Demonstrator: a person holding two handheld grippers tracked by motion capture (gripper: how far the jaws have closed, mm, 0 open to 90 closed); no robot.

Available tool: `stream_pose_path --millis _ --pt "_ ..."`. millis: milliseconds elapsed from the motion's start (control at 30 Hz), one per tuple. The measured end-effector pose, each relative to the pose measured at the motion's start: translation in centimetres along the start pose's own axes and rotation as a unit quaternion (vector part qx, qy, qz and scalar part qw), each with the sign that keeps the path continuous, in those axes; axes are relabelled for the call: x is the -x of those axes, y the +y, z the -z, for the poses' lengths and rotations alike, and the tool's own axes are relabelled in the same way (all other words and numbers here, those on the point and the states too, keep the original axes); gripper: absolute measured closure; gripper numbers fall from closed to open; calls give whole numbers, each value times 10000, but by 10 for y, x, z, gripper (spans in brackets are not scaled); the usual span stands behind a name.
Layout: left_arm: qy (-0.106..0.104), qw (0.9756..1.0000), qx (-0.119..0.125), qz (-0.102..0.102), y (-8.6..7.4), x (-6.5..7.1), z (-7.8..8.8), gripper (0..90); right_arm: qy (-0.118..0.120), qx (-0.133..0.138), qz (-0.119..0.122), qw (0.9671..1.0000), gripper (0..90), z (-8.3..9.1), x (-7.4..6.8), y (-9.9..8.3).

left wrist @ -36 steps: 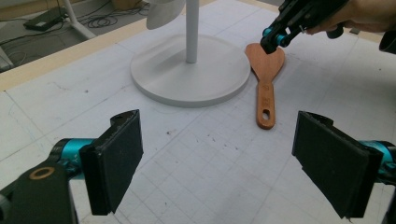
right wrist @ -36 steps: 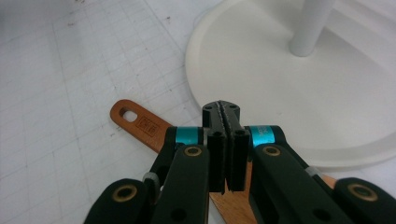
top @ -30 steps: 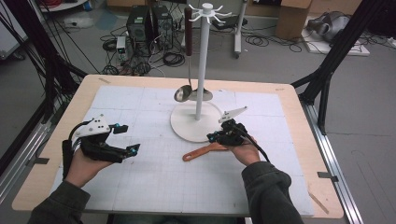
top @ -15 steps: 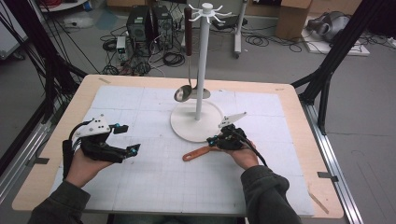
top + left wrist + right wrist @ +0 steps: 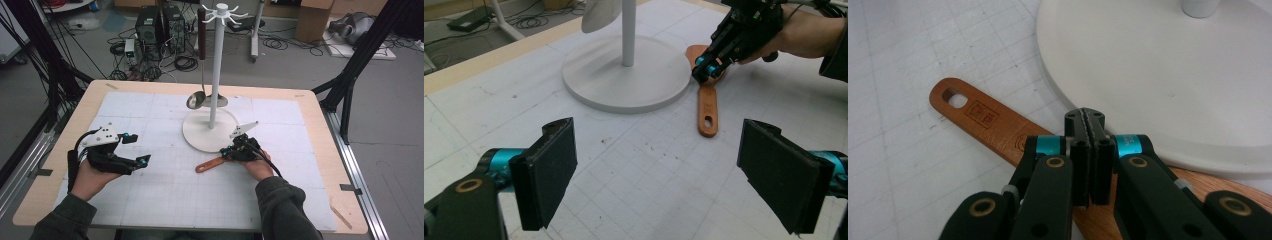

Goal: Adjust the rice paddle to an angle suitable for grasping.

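Right claw [image 5: 1091, 120] against stand base [image 5: 1168, 75]

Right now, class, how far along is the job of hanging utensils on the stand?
Done: a metal ladle already hangs from the white utensil stand.

In hand: the right gripper, jaws shut, sits over the wooden spatula, which lies flat on the mat beside the stand's base; whether it presses on it is unclear. The left gripper is open, holding nothing.

Left: lifting the spatula and hanging it by its handle hole.
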State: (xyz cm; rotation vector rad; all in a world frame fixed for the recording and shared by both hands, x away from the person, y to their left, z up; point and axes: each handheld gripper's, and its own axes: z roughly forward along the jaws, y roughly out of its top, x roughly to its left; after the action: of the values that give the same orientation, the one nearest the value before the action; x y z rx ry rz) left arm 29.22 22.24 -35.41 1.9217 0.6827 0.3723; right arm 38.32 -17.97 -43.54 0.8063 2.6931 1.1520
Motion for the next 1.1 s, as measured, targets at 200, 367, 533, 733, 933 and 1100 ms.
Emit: stream_pose_path --millis 200,367,533,733,933,1100 --pt "4 10000 19 0 0 0 1 167 -23 -57 37 10000 900 1 -2 0" --pt "-5 10000 -2 -19 0 0 0 167 -98 -108 135 9998 899 -1 -3 2" --pt "6 10000 7 -3 0 0 1 167 -84 -143 139 9998 899 0 -3 1" --pt "-13 10000 -3 -21 0 0 1 167 -93 -230 115 9996 899 4 -6 -2" --pt "-7 10000 9 -12 0 0 0 167 -227 -226 89 9994 898 6 -1 -3" --pt "-3 10000 -16 -28 0 0 0 167 -261 -198 14 9995 898 5 4 -5"
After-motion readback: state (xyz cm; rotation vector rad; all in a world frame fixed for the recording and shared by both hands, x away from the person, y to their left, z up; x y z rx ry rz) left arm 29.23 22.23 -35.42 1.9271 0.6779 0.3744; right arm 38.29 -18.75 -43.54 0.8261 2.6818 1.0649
